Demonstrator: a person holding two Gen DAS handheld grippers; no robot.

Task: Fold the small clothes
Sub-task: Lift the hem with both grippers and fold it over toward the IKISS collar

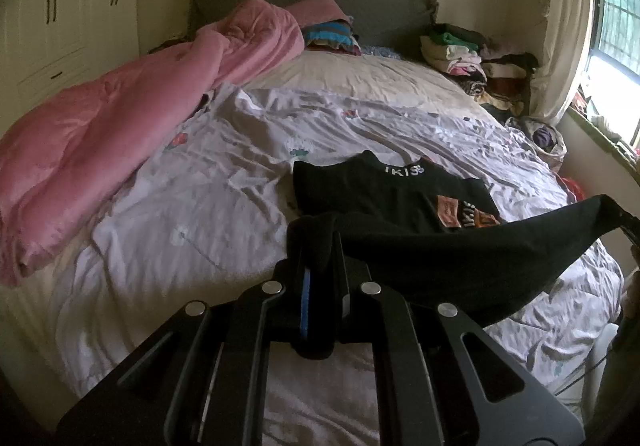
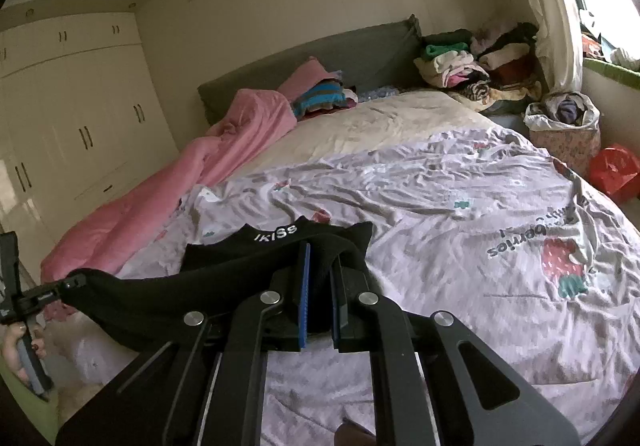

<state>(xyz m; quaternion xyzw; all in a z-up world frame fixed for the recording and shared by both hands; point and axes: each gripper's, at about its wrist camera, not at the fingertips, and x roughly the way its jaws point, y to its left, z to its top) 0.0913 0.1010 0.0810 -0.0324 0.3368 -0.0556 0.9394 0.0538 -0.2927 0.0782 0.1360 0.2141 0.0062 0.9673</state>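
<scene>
A black T-shirt point(image 1: 392, 198) lies on the bed's pale printed sheet point(image 1: 200, 206), collar with white lettering toward the headboard and an orange print showing. Its near edge is lifted off the bed and hangs stretched between the two grippers. My left gripper point(image 1: 318, 238) is shut on the left end of that edge, with fabric bunched over the fingertips. My right gripper point(image 1: 630, 228) grips the other end at the far right. In the right wrist view, the right gripper point(image 2: 322, 254) is shut on the T-shirt point(image 2: 248, 250), and the left gripper point(image 2: 70, 282) holds it at far left, with a hand point(image 2: 20, 350) below.
A pink duvet point(image 1: 120, 118) runs along the bed's left side. Piled clothes point(image 1: 472, 58) sit at the far right corner by the grey headboard point(image 1: 380, 6). A laundry bag point(image 2: 564, 126) and a red bag point(image 2: 612, 170) stand beside the bed under the window. A white wardrobe point(image 2: 80, 118) lines the left wall.
</scene>
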